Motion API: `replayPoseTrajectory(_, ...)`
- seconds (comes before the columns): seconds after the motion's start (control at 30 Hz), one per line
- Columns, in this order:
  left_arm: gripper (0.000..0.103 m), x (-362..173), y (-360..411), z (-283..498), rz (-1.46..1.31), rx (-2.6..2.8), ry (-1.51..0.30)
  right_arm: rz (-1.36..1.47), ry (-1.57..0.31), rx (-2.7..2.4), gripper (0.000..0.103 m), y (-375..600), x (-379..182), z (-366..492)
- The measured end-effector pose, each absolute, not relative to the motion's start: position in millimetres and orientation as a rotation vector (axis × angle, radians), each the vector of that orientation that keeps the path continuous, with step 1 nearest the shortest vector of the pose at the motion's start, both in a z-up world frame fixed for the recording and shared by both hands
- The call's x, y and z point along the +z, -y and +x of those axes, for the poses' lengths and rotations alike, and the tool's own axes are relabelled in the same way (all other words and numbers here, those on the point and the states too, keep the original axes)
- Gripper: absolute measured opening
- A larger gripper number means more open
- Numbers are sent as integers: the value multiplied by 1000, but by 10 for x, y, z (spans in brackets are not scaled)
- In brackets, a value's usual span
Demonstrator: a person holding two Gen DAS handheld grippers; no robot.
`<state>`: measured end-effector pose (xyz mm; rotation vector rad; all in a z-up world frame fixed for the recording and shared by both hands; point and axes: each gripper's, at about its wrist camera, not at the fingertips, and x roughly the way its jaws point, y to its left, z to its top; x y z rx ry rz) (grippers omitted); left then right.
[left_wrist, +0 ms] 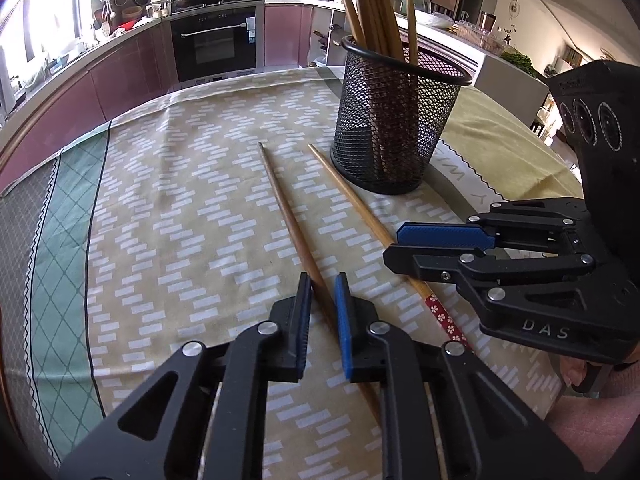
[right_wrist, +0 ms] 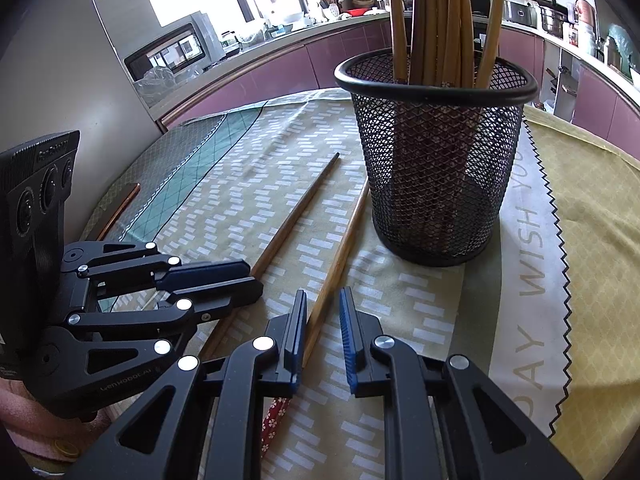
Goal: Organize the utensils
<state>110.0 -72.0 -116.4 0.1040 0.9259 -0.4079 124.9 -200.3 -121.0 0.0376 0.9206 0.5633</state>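
**Left wrist view**
- Dark brown chopstick (left_wrist: 288, 208): plain wood, tapered. It lies flat on the patterned tablecloth (left_wrist: 180, 200), with its thin tip pointing away, just left of the holder.
- Pale bamboo chopstick (left_wrist: 352, 196): lighter in colour, with a red flowered band at its thick end. It lies beside the dark one, and its far tip is near the foot of the holder.
- Black wire-mesh holder (left_wrist: 392, 128): round and upright, standing on the cloth. The bundle of chopsticks (left_wrist: 372, 8) in it stands handle-down and fans out above the rim.
- Left gripper (left_wrist: 323, 280): black fingers with blue pads, drawn close together. The dark brown chopstick runs lengthwise between the pads.
- Right gripper (left_wrist: 394, 245): seen side-on at the right, with its fingers clamped together across the pale bamboo chopstick. The flowered end sticks out beneath them.
- A pink sleeve (left_wrist: 592, 420) shows behind it.

**Right wrist view**
- Black wire-mesh holder (right_wrist: 440, 160): straight ahead, with the bundle of chopsticks (right_wrist: 440, 20) rising out of it.
- Pale bamboo chopstick (right_wrist: 344, 248): runs from the base of the holder down to the right gripper (right_wrist: 323, 296). The pads are narrowly set, and the stick lies against the left pad. The grip is clearer from the other camera.
- Dark brown chopstick (right_wrist: 300, 212): lies to the left and at a slight angle to the pale one, without touching it.
- Left gripper (right_wrist: 253, 277): at the lower left, with its fingers pinched nearly together on the dark brown chopstick. The stick comes out past both sides of the fingers.
- Patterned tablecloth (right_wrist: 240, 200): a yellow zigzag-edged cloth (right_wrist: 592, 240) overlaps it on the right.
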Motion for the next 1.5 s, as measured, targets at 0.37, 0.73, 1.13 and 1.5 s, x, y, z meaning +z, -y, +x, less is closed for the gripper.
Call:
replayPoseTrajectory(0.37, 12, -1161, 646, 970, 78, -400, -941, 35, -918, 561, 15, 1987, -1197, 1256)
replayPoseTrajectory(0.73, 22, -1145, 660, 1226, 94, -368, -925, 38, -917, 554, 15, 1953, -1188, 1362)
replayPoseTrajectory(1.13, 20, -1176, 709, 1379, 99, -365, -921, 45, -910, 547, 15, 1858, -1203, 1465)
replayPoseTrajectory(1.5, 15, -1187, 714, 1445, 87, -358, -919, 49, -908, 544, 15, 1827, -1220, 1499)
